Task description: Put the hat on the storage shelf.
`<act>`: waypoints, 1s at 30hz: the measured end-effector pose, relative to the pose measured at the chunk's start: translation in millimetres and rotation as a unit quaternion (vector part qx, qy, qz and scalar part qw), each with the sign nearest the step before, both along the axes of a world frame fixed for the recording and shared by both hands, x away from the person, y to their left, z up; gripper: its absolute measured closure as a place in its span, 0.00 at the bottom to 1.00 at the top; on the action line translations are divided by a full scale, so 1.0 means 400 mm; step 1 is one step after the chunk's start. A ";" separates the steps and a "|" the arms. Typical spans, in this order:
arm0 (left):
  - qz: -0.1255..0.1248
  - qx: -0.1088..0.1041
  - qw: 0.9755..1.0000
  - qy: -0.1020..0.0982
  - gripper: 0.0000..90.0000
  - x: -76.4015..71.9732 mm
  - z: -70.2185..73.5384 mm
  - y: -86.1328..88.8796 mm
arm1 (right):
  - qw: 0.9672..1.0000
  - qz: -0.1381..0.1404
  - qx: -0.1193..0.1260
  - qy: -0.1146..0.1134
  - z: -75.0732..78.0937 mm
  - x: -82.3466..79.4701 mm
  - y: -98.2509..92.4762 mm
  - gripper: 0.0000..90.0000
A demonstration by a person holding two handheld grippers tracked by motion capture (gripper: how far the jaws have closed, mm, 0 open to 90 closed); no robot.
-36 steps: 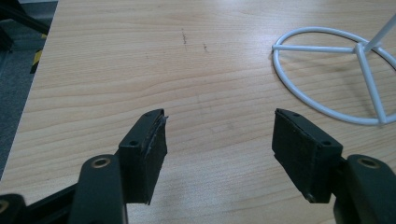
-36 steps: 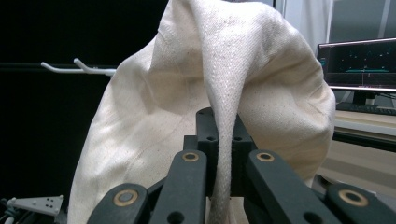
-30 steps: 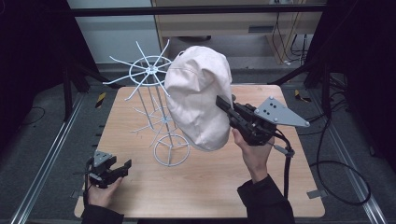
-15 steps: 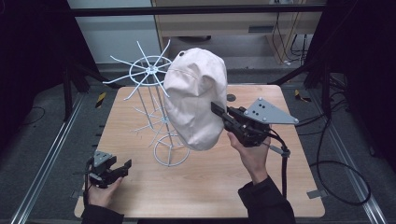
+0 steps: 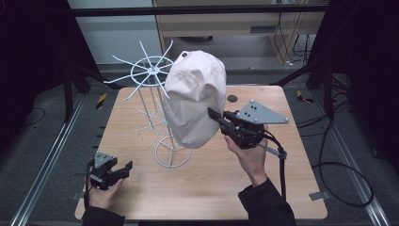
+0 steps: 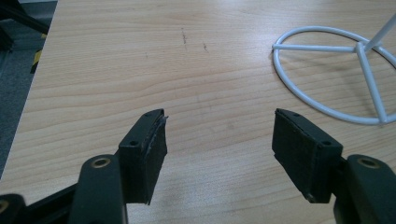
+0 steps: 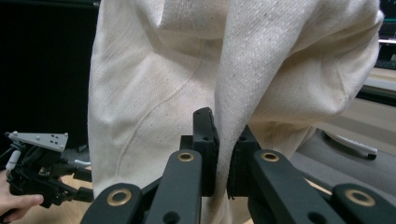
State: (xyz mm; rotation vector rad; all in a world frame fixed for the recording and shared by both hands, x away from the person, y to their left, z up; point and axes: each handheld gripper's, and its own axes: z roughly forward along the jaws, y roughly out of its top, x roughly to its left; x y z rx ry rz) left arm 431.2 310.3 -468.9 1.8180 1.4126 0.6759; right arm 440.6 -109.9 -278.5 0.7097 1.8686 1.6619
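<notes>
Right claw (image 5: pixel 217 116) nips a fold of the cream cap (image 5: pixel 195 101) draped over the white wire rack (image 5: pixel 155 110) above the bench (image 5: pixel 263 188), jaws nearly closed on cloth. Soft and light, it likely handles best by brim or seam. Left claw (image 6: pixel 219 140) rests wide open, empty.

Each hand-held gripper is black. The right hand-held gripper (image 5: pixel 215 114) carries a grey three-cornered plate (image 5: pixel 261 113) dotted with small holes, and a black cable (image 5: pixel 282 165) trails from it. Its jaw links show brass-coloured pivot rings. The left hand-held gripper (image 5: pixel 120 168) has flat rectangular black pads (image 6: pixel 149 144) with small screw holes. The person wears dark sleeves (image 5: pixel 266 207).
</notes>
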 end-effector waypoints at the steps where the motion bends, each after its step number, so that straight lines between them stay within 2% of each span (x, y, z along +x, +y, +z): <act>1: 0.000 0.000 1.000 0.000 0.39 0.000 0.000 0.000 | 1.000 0.000 -0.001 0.003 -0.001 0.001 0.002 0.94; 7: 0.000 -0.001 1.000 0.000 0.39 0.000 0.000 0.000 | 1.000 -0.002 -0.013 0.017 -0.007 0.009 0.011 0.93; 17: -0.001 -0.001 1.000 0.001 0.39 0.001 -0.001 -0.001 | 1.000 -0.007 -0.021 0.021 -0.009 0.011 0.018 0.87; 27: 0.000 -0.001 1.000 0.000 0.39 0.000 -0.001 -0.001 | 0.999 -0.025 -0.026 0.008 -0.007 0.005 0.019 0.67; 30: 0.000 0.000 1.000 0.001 0.39 0.001 -0.001 -0.001 | 0.999 -0.035 -0.019 0.004 -0.005 0.004 0.014 0.60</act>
